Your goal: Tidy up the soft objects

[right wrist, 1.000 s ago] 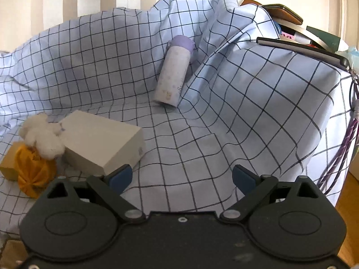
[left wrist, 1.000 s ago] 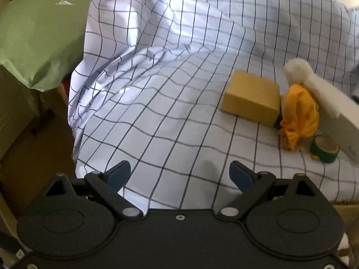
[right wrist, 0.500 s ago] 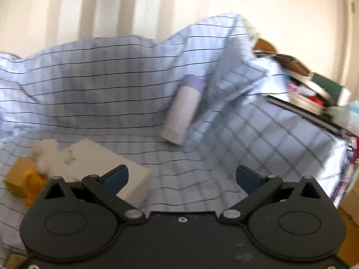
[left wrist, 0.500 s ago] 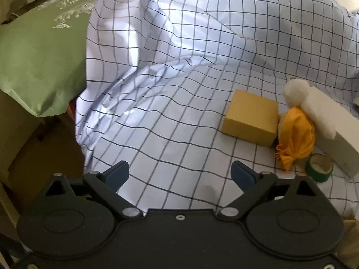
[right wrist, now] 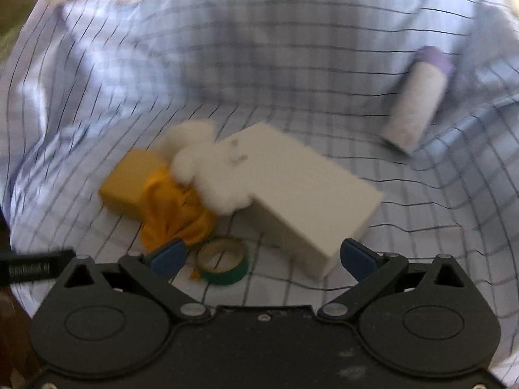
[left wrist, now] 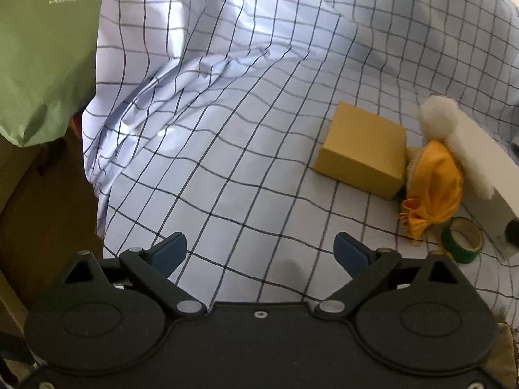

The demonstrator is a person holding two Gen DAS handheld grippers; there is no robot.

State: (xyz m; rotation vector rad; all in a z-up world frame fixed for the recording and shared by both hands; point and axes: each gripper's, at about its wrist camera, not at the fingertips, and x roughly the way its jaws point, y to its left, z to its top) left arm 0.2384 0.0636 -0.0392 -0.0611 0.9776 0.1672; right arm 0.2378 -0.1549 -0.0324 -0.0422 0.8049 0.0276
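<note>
A: Two claws, left claw [left wrist: 261, 253] and right claw [right wrist: 262, 257], both spread wide, gripping nothing.

B: Soft items?

A: Orange cloth pouch [left wrist: 431, 184] wedged between yellow box [left wrist: 363, 150] and white box [right wrist: 292, 191]; white fluffy toy [right wrist: 207, 168] on top, touching both. Green tape roll [right wrist: 223, 261] just beside. Lavender-capped bottle [right wrist: 416, 97] well apart on the checked sheet [left wrist: 227, 129].

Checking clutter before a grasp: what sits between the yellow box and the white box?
The orange cloth bundle and white fluffy toy lie between yellow box and white box, seen in both views.
</note>
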